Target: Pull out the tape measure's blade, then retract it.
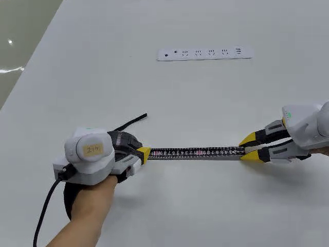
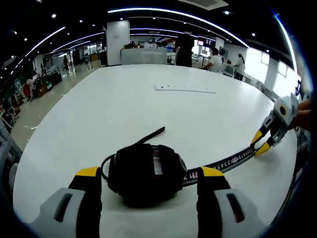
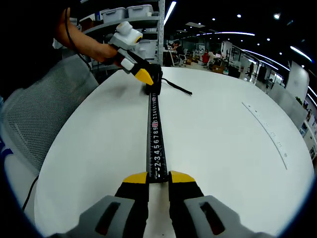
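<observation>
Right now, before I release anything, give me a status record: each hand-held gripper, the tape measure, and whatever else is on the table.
left hand-held gripper: shut on the tape measure case
right hand-held gripper: shut on the blade's free end
blade: pulled out, straight between the two grippers, numbers up
strap: lying loose on the table behind the case
power strip: far side, apart from the tape
stage: blade extended, not yet retracted
</observation>
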The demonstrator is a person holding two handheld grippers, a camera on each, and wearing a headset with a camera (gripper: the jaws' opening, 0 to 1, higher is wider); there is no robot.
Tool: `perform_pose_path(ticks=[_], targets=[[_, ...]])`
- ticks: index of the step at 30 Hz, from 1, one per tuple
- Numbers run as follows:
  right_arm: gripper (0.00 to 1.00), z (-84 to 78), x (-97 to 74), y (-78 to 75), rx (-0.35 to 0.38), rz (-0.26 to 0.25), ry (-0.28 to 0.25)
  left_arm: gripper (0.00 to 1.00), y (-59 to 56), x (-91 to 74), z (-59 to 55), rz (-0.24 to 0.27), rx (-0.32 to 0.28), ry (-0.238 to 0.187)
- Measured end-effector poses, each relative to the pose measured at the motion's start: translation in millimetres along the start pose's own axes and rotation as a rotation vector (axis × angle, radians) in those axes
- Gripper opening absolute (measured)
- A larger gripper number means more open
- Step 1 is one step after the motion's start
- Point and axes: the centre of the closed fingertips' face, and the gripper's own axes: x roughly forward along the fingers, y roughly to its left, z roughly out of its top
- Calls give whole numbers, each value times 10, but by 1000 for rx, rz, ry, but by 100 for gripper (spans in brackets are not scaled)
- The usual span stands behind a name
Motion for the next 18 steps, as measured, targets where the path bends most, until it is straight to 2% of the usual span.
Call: perform_pose_path(ticks=[5, 12, 18], targets=[[15, -22, 8, -17, -11, -4, 7, 70, 12, 20, 16, 19, -63, -4], [15, -25, 12, -38, -14, -13, 7, 67, 64, 40, 63, 64, -97, -6], [15, -25, 9, -40, -12, -18, 6, 64, 63, 62, 61, 82, -112, -6]])
